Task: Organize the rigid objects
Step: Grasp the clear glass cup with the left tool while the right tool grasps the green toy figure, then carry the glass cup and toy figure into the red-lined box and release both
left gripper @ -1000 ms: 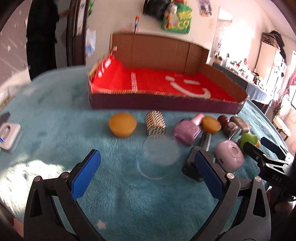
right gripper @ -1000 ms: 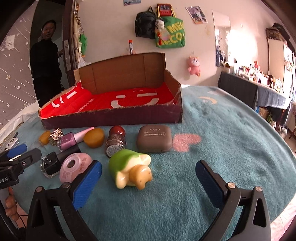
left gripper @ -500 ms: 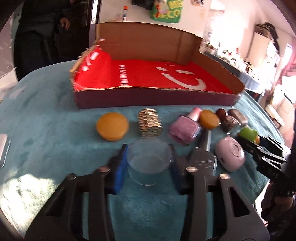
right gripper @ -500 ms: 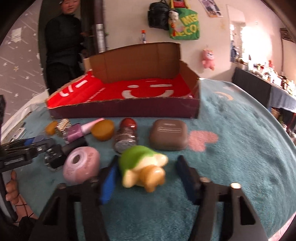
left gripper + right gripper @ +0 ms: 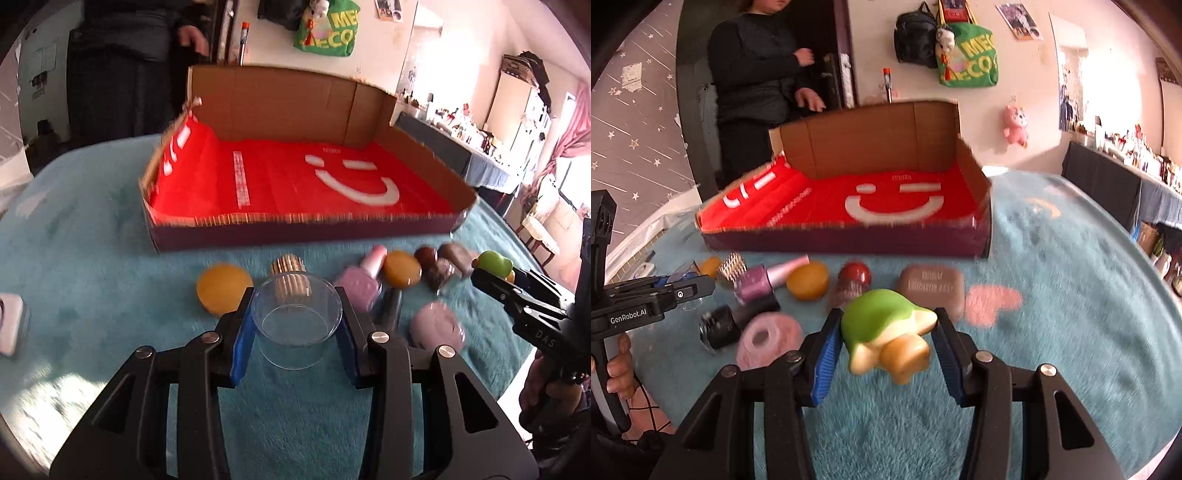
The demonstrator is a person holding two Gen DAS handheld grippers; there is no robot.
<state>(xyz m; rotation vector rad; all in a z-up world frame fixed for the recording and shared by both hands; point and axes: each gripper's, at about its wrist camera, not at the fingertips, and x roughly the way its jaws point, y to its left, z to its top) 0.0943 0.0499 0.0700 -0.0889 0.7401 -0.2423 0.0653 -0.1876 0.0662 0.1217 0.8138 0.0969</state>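
In the left wrist view, the left gripper (image 5: 297,325) sits at lower centre, its blue-padded fingers (image 5: 242,341) narrowed onto a clear round glass cup (image 5: 296,319), one pad pressed against each side. The jaws have just been closing, with the cup between them. Beyond it, across the middle of the frame, a row of small items lies on the teal plush tablecloth (image 5: 92,280): an orange round puck (image 5: 221,288), a gold ribbed cylinder (image 5: 290,271) seen partly through the cup, a lilac nail polish bottle (image 5: 360,282), and a pale purple round case (image 5: 436,326). Above the row stands the open cardboard box with a red smiley-printed floor (image 5: 295,181), filling the upper centre.

In the right wrist view, the right gripper (image 5: 888,341) occupies lower centre, fingers (image 5: 825,352) drawn in around a green-and-cream rubber toy figure (image 5: 886,328); the jaws have just been closing on it, and both pads meet its sides. Just behind it at centre right lies a brown rounded eyeshadow case (image 5: 932,286). The same box (image 5: 849,206) sits in the upper centre. A person in dark clothes (image 5: 757,74) stands at upper left.
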